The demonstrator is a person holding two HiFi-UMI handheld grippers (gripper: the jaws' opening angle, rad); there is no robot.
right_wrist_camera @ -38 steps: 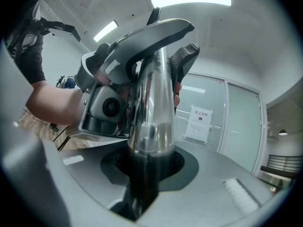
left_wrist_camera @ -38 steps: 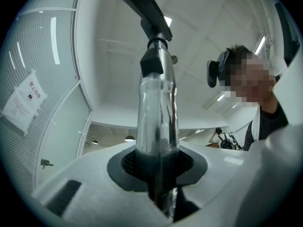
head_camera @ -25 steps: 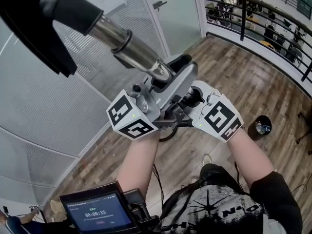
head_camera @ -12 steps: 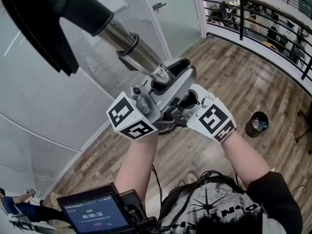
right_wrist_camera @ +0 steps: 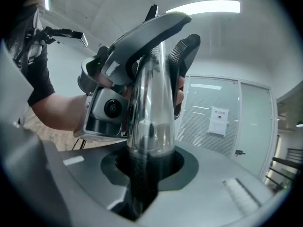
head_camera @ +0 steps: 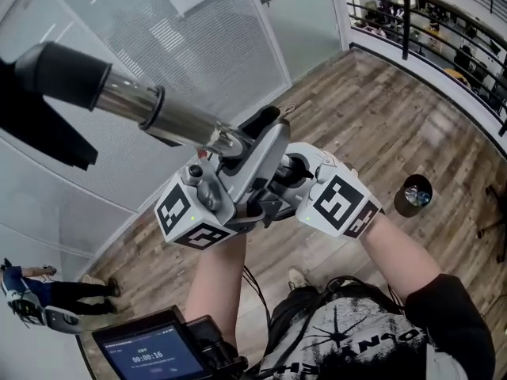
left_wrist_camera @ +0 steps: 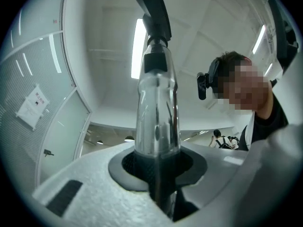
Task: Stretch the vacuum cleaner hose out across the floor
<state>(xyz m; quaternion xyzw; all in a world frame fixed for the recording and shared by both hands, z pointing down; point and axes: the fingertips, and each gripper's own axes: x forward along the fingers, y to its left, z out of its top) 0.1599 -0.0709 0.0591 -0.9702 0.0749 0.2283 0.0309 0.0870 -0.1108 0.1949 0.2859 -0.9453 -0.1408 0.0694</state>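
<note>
A vacuum cleaner wand is held up at chest height. Its chrome tube (head_camera: 158,113) runs up and left to a black end piece (head_camera: 40,109), and its grey curved handle (head_camera: 265,161) sits between my hands. My left gripper (head_camera: 230,184) is shut on the wand at the tube's base, and the chrome tube (left_wrist_camera: 156,117) rises straight out from its jaws. Facing it from the right, my right gripper (head_camera: 297,176) is shut on the same handle; the tube (right_wrist_camera: 149,117) and the left gripper (right_wrist_camera: 109,108) show beyond it. No hose is in view.
Below lies a wooden floor (head_camera: 372,125) with a black bin (head_camera: 416,195) at the right. A frosted glass wall (head_camera: 198,46) stands ahead and a black railing (head_camera: 420,22) at the far right. A person (head_camera: 47,299) stands at the lower left. A screen (head_camera: 158,351) hangs at my chest.
The wand has swung left and lower in the head view, its black end now at the left edge. Both grippers moved with it, still clamped. A person has come into view at the lower left.
</note>
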